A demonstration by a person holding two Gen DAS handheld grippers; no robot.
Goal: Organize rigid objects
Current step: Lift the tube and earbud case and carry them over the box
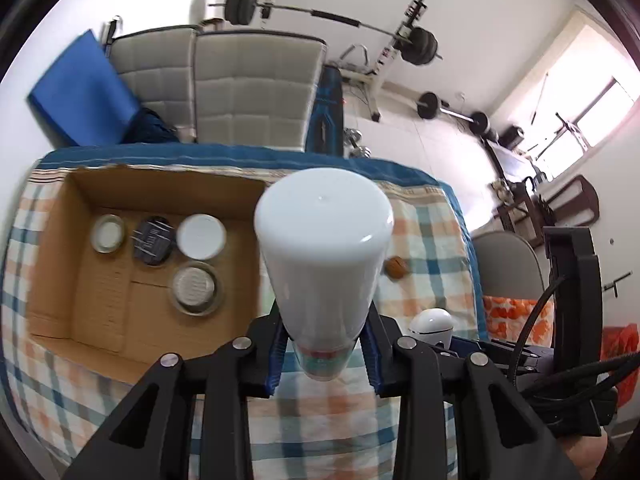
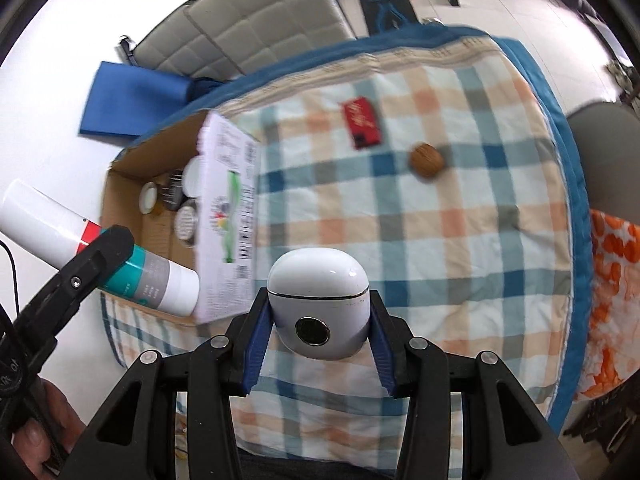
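My left gripper (image 1: 325, 354) is shut on a tall white spray can (image 1: 324, 248) with a teal and red band, held in the air just right of the cardboard box (image 1: 52, 264); the can also shows in the right wrist view (image 2: 100, 252). The box holds several round lidded jars (image 1: 200, 236). My right gripper (image 2: 319, 340) is shut on a white rounded case (image 2: 319, 304) with a dark round button, held above the checked cloth. The case also shows in the left wrist view (image 1: 432, 322).
A walnut (image 2: 426, 160) and a red packet (image 2: 362, 123) lie on the checked cloth (image 2: 460, 240) at the far right. The box's white printed side (image 2: 228, 216) faces the right gripper. Grey padded chairs (image 1: 252, 92) stand behind the table; barbells lie further back.
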